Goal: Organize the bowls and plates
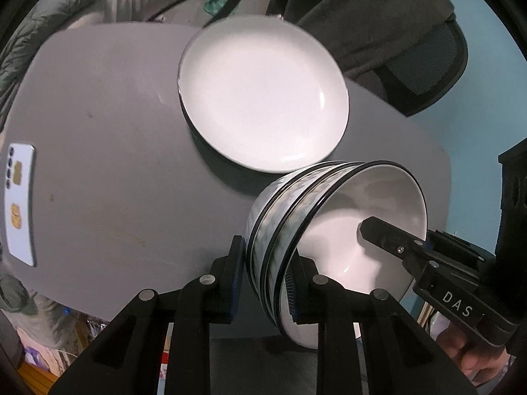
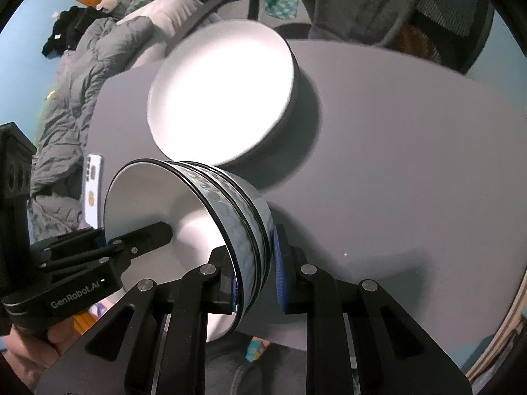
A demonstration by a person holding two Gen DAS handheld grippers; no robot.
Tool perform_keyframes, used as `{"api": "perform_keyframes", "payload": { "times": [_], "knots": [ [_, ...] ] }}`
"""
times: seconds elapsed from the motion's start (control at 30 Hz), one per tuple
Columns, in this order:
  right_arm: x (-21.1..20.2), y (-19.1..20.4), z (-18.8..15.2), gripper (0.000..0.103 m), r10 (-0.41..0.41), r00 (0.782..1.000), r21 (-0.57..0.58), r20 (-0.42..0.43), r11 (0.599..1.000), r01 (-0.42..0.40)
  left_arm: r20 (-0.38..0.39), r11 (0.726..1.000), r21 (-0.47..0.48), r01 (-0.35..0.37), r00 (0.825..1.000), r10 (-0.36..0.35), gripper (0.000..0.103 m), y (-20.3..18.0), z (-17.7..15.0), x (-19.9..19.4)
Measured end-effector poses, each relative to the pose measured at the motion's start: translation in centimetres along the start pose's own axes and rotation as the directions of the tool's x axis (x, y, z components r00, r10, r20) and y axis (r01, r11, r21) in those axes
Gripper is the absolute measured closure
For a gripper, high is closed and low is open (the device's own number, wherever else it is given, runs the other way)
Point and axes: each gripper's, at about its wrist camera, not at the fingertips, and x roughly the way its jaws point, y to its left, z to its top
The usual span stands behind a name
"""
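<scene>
Left gripper (image 1: 268,283): clamped on the wall of the stacked bowls (image 1: 286,217), one finger outside, one inside.
Right gripper (image 2: 253,276): clenched on the same stack's opposite wall, one finger inside.
Stacked bowls: tilted on edge between both grippers, nested, top bowl empty, above the near table (image 1: 108,151) edge.
Plates (image 1: 263,95): stacked just beyond the bowls, top one empty.
Phone (image 1: 19,204): far left of the left gripper.
</scene>
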Motion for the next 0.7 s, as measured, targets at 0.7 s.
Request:
{"api": "perform_keyframes", "payload": {
  "times": [0.7],
  "knots": [
    [0.2,2.0,9.8,0.085,0.020,0.998,-0.063,0.065,0.998,-0.016,0.075,0.997,-0.001,-0.079,0.994,0.079,0.081,0.7,10.3,-0.6]
  ]
}}
